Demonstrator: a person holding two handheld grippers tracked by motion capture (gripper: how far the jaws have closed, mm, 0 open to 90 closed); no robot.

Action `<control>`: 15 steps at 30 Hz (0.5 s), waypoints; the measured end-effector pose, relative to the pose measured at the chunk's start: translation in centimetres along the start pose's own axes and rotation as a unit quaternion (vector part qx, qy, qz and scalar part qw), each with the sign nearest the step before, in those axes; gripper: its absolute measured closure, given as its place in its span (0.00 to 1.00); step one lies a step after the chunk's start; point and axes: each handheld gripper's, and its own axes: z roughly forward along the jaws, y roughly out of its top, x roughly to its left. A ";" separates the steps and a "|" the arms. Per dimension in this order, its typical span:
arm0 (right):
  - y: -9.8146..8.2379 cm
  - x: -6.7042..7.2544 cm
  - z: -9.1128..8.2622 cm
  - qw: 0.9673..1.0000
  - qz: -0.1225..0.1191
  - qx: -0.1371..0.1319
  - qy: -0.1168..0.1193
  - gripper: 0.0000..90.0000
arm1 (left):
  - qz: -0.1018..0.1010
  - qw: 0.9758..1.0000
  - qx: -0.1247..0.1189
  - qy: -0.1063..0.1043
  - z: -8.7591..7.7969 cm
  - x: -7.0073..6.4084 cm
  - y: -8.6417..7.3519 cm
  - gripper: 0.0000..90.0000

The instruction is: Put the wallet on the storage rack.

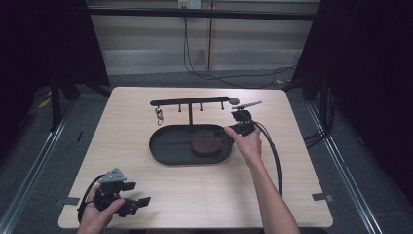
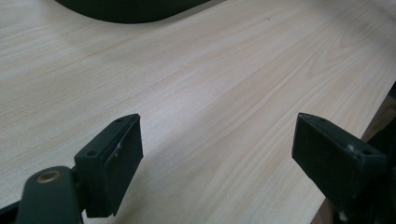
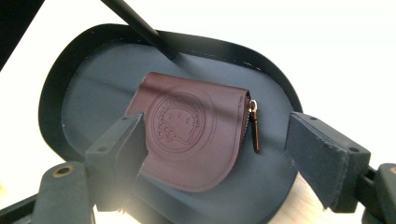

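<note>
Hovering right gripper jaws spread over maroon wallet lying in black tray; left gripper gaping, empty.

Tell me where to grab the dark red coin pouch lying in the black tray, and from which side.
Probably the zipper edge of the pouch, from above at the tray's right end where the right gripper is. It lies flat, so tilt one jaw under that raised edge.

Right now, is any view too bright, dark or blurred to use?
Right gripper view: the table is blown out white, but the pouch and tray read clearly. High view: dark at both sides, table evenly lit. Left gripper view: slightly soft, even light.
</note>
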 end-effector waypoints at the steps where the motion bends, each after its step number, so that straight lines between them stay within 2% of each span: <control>1: -0.1 0.0 -0.2 1.000 -0.001 -0.001 0.002 0.21 | -0.001 1.000 0.000 0.001 0.0 0.0 0.0 0.18; 6: -0.6 -0.3 -1.3 1.000 -0.004 -0.018 0.007 0.18 | -0.002 1.000 0.000 0.002 0.1 0.0 0.0 0.18; 13: -1.7 -0.7 -2.7 1.000 -0.007 -0.020 0.007 0.17 | -0.007 1.000 0.000 0.004 0.0 0.1 0.0 0.18; 15: -2.0 -0.5 -3.3 0.999 -0.016 -0.029 0.005 0.18 | -0.007 1.000 0.001 0.005 0.0 0.1 0.0 0.18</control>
